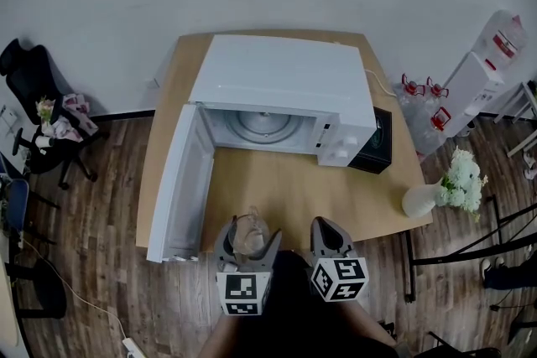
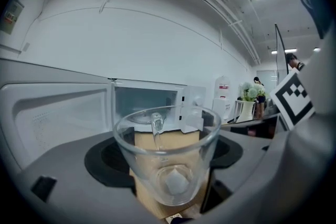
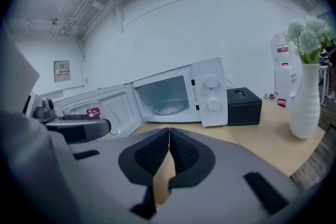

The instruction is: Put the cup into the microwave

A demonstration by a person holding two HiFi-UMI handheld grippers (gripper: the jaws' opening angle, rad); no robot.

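Observation:
A clear glass cup [image 2: 167,157] sits upright between the jaws of my left gripper [image 2: 165,165], which is shut on it; the cup [image 1: 248,233] is held over the table's near edge. The white microwave [image 1: 281,96] stands at the back of the wooden table [image 1: 289,189], its door [image 1: 180,180] swung wide open to the left and the glass turntable [image 1: 265,127] showing inside. In the left gripper view the microwave's cavity [image 2: 149,105] lies straight ahead. My right gripper [image 1: 329,236] hovers beside the left one, shut with nothing in it; its pads [image 3: 186,152] meet.
A black box [image 1: 375,142] stands right of the microwave. A white vase of flowers [image 1: 445,187] sits on the table's right corner. An office chair [image 1: 38,109] is on the floor at the left, and water bottles [image 1: 419,109] and a white appliance [image 1: 487,71] at the right.

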